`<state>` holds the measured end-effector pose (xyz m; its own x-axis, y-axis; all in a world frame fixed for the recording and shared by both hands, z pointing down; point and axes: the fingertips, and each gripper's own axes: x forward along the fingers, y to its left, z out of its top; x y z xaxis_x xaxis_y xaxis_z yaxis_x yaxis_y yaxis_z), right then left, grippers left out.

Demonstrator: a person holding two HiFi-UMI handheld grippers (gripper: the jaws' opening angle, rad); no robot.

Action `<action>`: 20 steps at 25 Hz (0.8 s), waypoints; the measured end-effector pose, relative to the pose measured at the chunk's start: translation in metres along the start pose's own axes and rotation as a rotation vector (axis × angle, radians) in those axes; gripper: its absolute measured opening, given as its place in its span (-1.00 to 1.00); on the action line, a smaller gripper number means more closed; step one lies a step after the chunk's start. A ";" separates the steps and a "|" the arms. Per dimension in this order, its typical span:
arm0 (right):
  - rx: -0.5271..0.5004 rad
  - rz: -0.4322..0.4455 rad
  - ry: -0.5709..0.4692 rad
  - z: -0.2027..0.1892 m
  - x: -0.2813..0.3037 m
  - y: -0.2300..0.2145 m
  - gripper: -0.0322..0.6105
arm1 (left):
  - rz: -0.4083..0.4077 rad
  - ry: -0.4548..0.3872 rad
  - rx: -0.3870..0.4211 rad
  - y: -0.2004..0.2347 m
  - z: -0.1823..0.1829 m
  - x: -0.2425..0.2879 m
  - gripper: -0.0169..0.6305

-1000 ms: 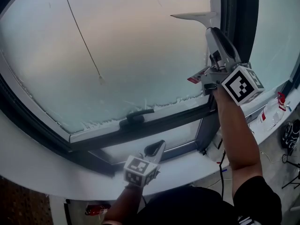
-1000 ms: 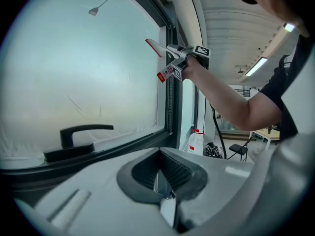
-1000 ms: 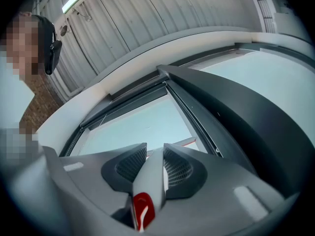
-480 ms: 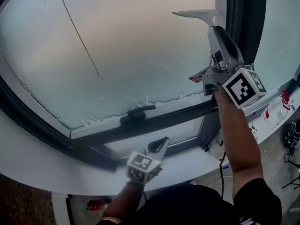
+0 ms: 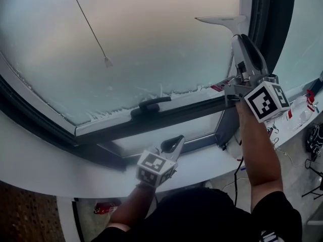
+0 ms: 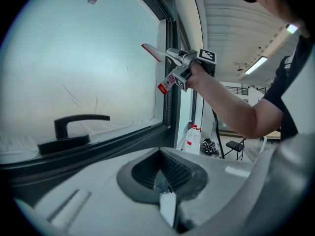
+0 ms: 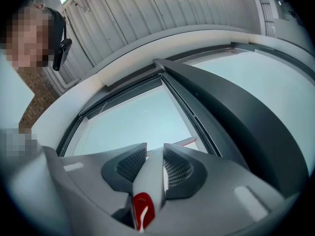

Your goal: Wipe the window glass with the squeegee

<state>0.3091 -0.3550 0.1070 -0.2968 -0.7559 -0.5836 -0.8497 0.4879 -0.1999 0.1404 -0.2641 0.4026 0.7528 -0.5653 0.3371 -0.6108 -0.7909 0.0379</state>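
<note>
Our right gripper is clamped on the handle of the squeegee. The handle runs straight back between the two jaws, and the blade sits just past their tips. The blade lies across the window glass at the pane's right edge, just beside the dark frame. Our left gripper hangs low by the white sill, its jaws pressed together on nothing. It is below the black window handle and well apart from the squeegee.

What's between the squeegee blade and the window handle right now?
Head view: only bare frosted glass between squeegee blade and window handle; the hanging cord lies left of it.
</note>
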 end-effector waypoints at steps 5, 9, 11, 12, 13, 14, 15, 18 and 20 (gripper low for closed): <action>0.029 -0.031 0.040 -0.027 -0.023 -0.006 -0.49 | -0.007 -0.002 0.001 -0.001 -0.003 -0.001 -0.95; 0.066 -0.061 0.080 -0.053 -0.040 -0.013 -0.49 | -0.011 -0.004 -0.003 -0.003 -0.004 -0.002 -0.95; 0.080 -0.078 0.099 -0.067 -0.050 -0.017 -0.49 | -0.013 -0.002 -0.007 -0.003 -0.007 -0.002 -0.95; 0.083 -0.088 0.111 -0.074 -0.054 -0.019 -0.49 | -0.014 0.000 -0.009 -0.002 -0.009 -0.001 -0.95; 0.087 -0.097 0.124 -0.082 -0.059 -0.021 -0.49 | -0.014 0.002 -0.011 -0.002 -0.011 -0.001 -0.95; 0.093 -0.107 0.140 -0.091 -0.064 -0.023 -0.49 | -0.015 0.005 -0.014 -0.001 -0.013 -0.001 -0.95; 0.100 -0.116 0.157 -0.100 -0.069 -0.026 -0.49 | -0.014 0.008 -0.018 -0.001 -0.014 -0.001 -0.95; 0.115 -0.143 0.211 -0.128 -0.083 -0.033 -0.49 | 0.001 0.030 -0.043 0.002 -0.017 -0.003 -0.95; 0.122 -0.158 0.246 -0.146 -0.092 -0.037 -0.49 | 0.013 0.018 -0.049 0.003 -0.011 -0.004 -0.95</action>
<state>0.3041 -0.3672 0.2831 -0.2747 -0.9019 -0.3333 -0.8393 0.3940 -0.3746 0.1327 -0.2615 0.4113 0.7405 -0.5706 0.3550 -0.6321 -0.7708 0.0795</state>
